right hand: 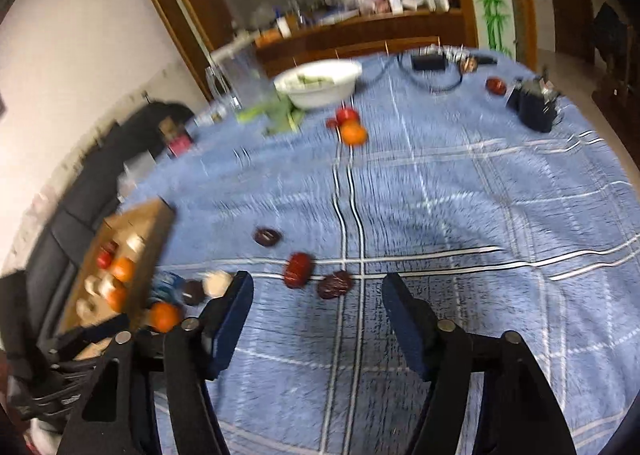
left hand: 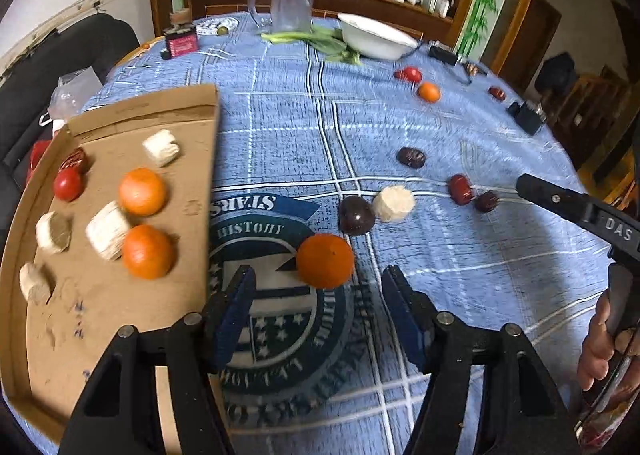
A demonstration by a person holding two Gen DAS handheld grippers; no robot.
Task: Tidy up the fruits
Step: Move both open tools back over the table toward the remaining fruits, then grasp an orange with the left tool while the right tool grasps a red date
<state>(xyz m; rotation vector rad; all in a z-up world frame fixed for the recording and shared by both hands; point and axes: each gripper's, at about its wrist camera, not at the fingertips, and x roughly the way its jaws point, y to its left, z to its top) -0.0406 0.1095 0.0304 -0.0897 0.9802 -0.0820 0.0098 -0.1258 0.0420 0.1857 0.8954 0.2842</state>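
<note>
A cardboard tray (left hand: pixel 192 159) at the left holds two oranges (left hand: pixel 142 191), a tomato (left hand: pixel 67 185), a red date and several pale cut pieces. My left gripper (left hand: pixel 318 297) is open, just short of a loose orange (left hand: pixel 325 261) on the blue cloth. Behind it lie a dark plum (left hand: pixel 356 215) and a pale piece (left hand: pixel 394 203). My right gripper (right hand: pixel 318 297) is open and empty, above the cloth near two red dates (right hand: pixel 297 270). It also shows in the left wrist view (left hand: pixel 560 201). The tray appears in the right wrist view (right hand: pixel 148 239).
Far across the table lie a tomato (left hand: pixel 412 74), a small orange (left hand: pixel 429 91) and dates (left hand: pixel 411 157). A white bowl (left hand: pixel 376 37), green leaves (left hand: pixel 320 41), a clear jug (left hand: pixel 290 1), a pink box (left hand: pixel 182 42) and black chargers (left hand: pixel 528 117) stand at the back.
</note>
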